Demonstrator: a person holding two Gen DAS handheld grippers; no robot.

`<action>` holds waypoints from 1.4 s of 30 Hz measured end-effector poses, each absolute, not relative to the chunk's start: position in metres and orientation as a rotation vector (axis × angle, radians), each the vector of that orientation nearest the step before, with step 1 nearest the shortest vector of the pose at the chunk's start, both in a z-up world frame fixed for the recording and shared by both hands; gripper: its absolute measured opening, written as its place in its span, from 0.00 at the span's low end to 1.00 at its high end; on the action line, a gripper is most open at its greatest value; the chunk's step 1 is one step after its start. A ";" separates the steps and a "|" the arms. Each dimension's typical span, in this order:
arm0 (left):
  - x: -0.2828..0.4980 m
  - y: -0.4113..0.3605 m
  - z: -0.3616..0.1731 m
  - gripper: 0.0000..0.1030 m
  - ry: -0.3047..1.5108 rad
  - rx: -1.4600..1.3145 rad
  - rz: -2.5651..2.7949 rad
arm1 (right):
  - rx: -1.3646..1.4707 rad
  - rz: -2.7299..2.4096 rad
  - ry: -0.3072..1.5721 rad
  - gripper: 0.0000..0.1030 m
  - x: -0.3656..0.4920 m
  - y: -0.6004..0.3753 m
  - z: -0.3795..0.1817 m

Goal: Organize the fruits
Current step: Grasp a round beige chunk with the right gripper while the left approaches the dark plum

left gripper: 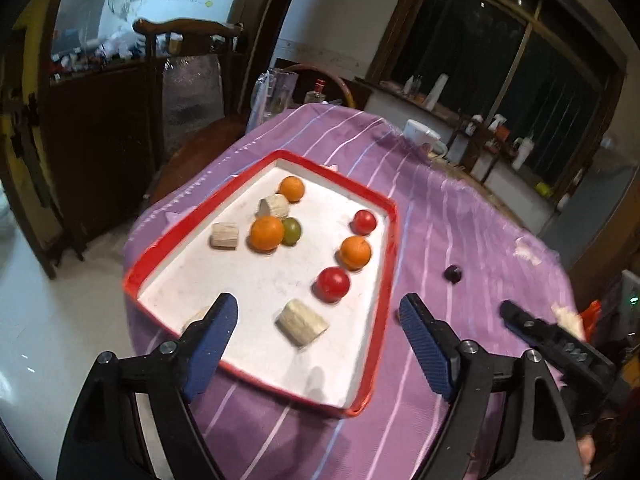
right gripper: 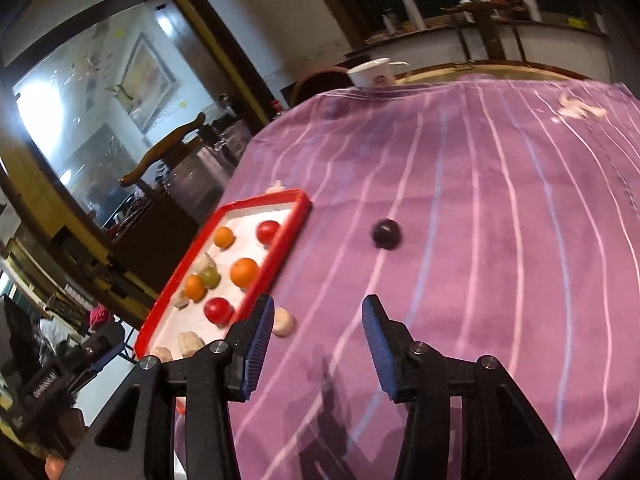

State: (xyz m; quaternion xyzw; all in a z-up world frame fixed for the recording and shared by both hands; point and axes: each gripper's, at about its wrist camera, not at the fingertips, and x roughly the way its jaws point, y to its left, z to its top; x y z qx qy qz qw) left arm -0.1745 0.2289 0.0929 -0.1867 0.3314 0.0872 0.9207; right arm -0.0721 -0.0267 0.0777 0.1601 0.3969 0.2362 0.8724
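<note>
The purple striped cloth (left gripper: 460, 216) covers the table as a working surface. The red-rimmed tray (left gripper: 390, 216) gathers the fruit: oranges, red fruits, one green, with pale chunks among them. One dark fruit (right gripper: 386, 234) lies apart on the cloth, seemingly not yet collected. A pale piece (right gripper: 285, 322) lies just outside the rim, half hidden by a finger. The left gripper (left gripper: 316, 320) stands released over the tray; the right gripper (right gripper: 318, 326) is likewise released, grasping nothing.
</note>
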 end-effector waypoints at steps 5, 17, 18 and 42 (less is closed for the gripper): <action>-0.184 0.205 0.099 0.80 0.664 -0.272 0.218 | 0.304 0.496 0.817 0.49 -0.086 -0.033 0.079; -0.185 0.164 0.095 0.80 0.675 -0.058 0.237 | 0.238 0.504 0.827 0.49 -0.100 -0.016 0.071; -0.184 0.163 0.094 0.80 0.678 -0.052 0.235 | 0.239 0.503 0.829 0.49 -0.100 -0.016 0.070; -0.169 0.217 0.064 0.80 0.753 -0.198 0.252 | -0.141 0.583 0.927 0.49 -0.059 0.068 0.045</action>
